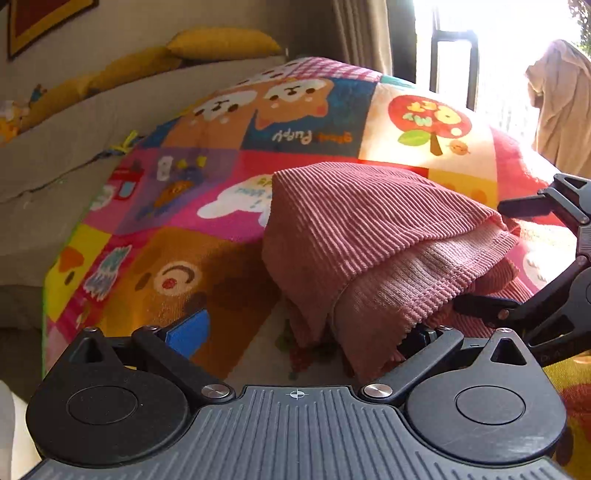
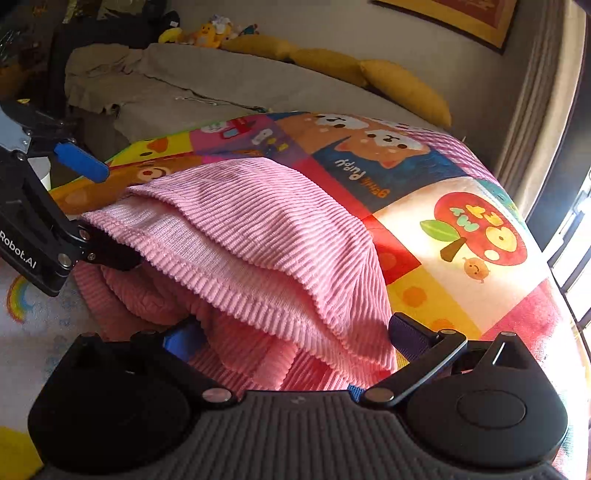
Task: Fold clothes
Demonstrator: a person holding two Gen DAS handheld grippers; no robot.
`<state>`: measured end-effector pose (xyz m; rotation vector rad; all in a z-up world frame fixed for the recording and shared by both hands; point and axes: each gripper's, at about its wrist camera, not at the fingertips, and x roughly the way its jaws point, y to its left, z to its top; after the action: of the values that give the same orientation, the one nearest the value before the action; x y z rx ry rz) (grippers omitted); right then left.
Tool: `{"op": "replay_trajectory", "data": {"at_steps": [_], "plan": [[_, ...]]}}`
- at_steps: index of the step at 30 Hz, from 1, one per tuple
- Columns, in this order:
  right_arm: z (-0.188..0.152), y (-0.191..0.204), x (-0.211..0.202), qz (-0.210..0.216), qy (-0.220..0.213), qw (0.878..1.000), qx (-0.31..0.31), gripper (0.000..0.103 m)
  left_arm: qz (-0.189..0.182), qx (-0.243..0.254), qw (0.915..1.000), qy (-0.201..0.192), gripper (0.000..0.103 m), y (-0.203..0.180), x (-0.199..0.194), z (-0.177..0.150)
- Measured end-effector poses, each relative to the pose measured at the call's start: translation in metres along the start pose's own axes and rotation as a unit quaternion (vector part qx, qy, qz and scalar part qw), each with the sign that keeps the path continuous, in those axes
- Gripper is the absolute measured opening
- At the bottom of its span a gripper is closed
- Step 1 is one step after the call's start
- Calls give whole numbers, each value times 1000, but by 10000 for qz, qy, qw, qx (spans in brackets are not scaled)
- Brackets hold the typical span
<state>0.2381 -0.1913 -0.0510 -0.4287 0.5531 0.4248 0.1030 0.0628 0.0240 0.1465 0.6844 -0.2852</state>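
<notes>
Pink ribbed clothing [image 1: 369, 236] is seen heaped in soft folds on a colourful cartoon blanket [image 1: 207, 258], just ahead of both tongs. In the left wrist view, the left tongs [image 1: 303, 334] are spread wide: the blue-padded finger [image 1: 188, 332] is held over the bare blanket to the left of the garment, while the other finger is hidden beneath the hanging hem, so nothing is gripped between them. The right tongs [image 1: 517, 258] are seen at the right edge of that view, with one dark finger pushed under the stitched hem and the other held above the cloth.

In the right wrist view, the right tongs [image 2: 295, 336] are likewise spread apart, with the garment [image 2: 258, 236] draped down between the two blue-padded fingers; cloth is touched on the left pad, but no pinch is made. The left tongs [image 2: 103, 214] are found at the left edge of this view, one blue-tipped finger raised above the top fold and the lower dark finger slipped into the opening under the hem. A lighter, finer-knit inner face of the fabric is shown where the top layer is folded back.

Beyond the garment, the blanket is printed with puppies, a bear face and a red apple tree. Further back, a grey bed [image 2: 207, 88] is edged with yellow cushions [image 2: 402, 88], and soft toys [image 2: 207, 33] are grouped at its far corner. A beige cloth [image 1: 561, 103] is hung by the bright window [image 1: 454, 44].
</notes>
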Motion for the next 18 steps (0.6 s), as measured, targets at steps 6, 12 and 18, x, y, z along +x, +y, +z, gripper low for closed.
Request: {"op": "replay_trajectory", "data": {"at_steps": [6,12,18], "plan": [[-21,-9,-28,-41,132,9993,340,103,-333,-649,9970,241,103,-19,-10,-12],[-60,-37,-42,-468,778,9865,1361,103,-206,-607,9962,589,103,-67,-18,-30],[-78,-47,-42,-686,512,9793,1834,103,401,-735,9962,258,103,-91,-10,-37]]}}
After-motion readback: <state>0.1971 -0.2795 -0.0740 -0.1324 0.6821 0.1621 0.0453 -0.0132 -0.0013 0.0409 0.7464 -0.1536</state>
